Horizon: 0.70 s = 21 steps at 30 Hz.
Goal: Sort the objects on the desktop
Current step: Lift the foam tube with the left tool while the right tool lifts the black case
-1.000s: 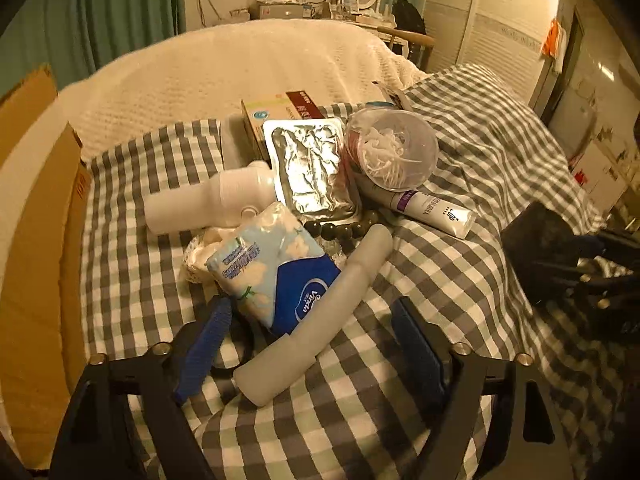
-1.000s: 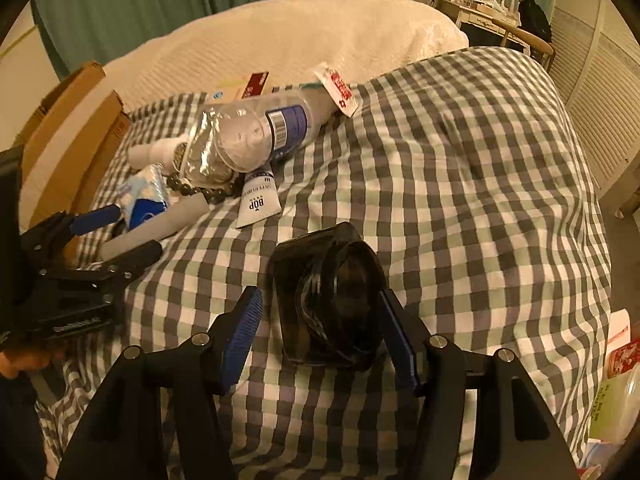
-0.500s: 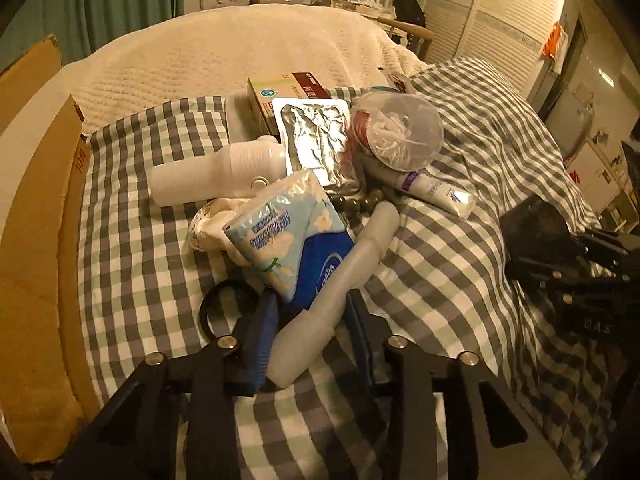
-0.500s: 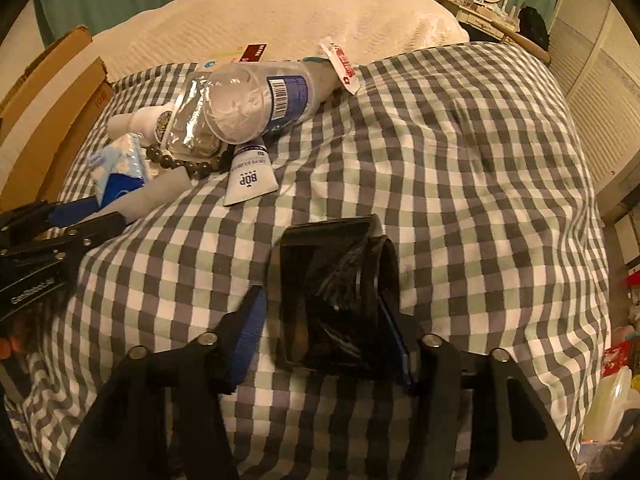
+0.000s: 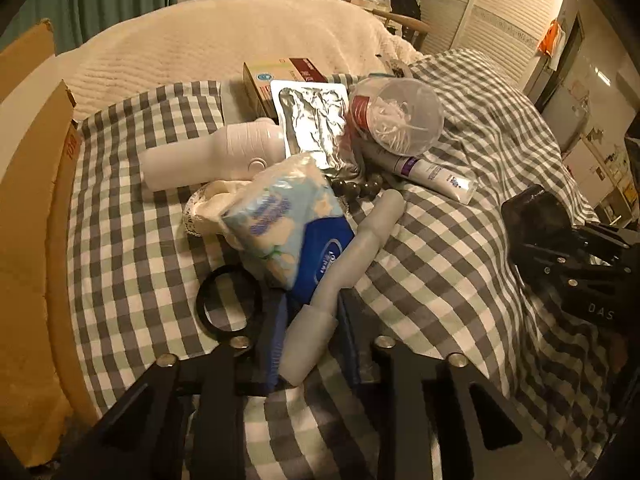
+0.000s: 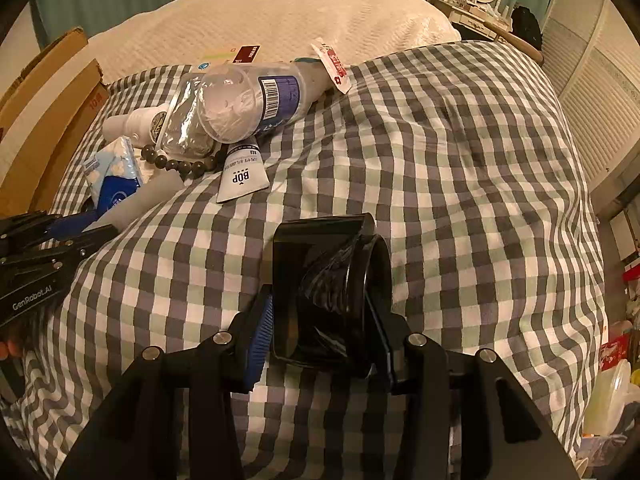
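Note:
My left gripper (image 5: 310,344) is shut on the near end of a long whitish tube (image 5: 348,264) that lies across the checked cloth (image 5: 440,264); the tube also shows in the right wrist view (image 6: 140,200). A blue tissue pack (image 5: 292,224) leans against the tube. My right gripper (image 6: 320,332) is shut on a black roll of bags (image 6: 332,280) and holds it just above the cloth. The pile holds a white bottle (image 5: 212,152), a foil pouch (image 5: 312,120), a clear bottle (image 6: 256,100), dark beads (image 6: 184,164) and a white cream tube (image 6: 242,176).
A cardboard box (image 5: 28,200) stands along the left edge. A black ring (image 5: 228,304) lies left of my left gripper. A flat carton (image 5: 280,76) sits behind the pile. The cream bedspread (image 6: 260,16) lies beyond. Clutter (image 6: 616,380) sits on the floor at right.
My left gripper moved forward and closed on the whitish tube's end. My right gripper closed on the black roll and lifted it slightly.

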{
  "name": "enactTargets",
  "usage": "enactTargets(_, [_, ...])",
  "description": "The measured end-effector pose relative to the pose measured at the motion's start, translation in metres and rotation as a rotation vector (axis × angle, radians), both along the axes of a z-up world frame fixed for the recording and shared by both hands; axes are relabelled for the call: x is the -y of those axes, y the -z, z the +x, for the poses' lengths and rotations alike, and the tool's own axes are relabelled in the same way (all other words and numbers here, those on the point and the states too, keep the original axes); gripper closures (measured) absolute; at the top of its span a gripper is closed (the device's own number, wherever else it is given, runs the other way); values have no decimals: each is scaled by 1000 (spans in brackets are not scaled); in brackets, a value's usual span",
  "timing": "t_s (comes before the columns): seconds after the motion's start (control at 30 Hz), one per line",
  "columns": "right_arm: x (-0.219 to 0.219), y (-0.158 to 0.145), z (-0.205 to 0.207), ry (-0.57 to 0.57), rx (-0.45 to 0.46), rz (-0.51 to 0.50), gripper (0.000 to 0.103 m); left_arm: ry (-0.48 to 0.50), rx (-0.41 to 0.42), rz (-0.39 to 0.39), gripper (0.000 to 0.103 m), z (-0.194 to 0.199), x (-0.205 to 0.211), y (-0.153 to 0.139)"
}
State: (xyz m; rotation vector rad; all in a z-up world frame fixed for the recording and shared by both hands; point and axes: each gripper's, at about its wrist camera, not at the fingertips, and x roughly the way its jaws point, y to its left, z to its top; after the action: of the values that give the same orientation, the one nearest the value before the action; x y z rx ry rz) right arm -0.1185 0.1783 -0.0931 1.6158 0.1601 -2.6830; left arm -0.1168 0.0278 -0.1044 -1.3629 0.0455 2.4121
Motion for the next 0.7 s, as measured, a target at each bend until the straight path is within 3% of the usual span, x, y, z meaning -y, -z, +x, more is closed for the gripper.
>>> enactTargets(0.27, [1, -10, 10, 10, -32, -32, 62, 12, -30, 31, 83, 18, 5, -25])
enactTargets(0.43, [3, -24, 21, 10, -54, -53, 62, 9, -30, 107, 83, 29, 16, -42])
enactTargets(0.47, [5, -26, 22, 7, -56, -57, 65, 10, -29, 114, 84, 32, 18, -45])
enactTargets(0.5, [6, -30, 24, 2, -61, -68, 85, 6, -36, 121, 84, 34, 20, -48])
enactTargets(0.53, [6, -32, 25, -2, -60, -80, 91, 3, -41, 132, 84, 36, 22, -50])
enactTargets(0.7, [11, -27, 26, -8, -30, -74, 90, 17, -38, 132, 84, 37, 20, -48])
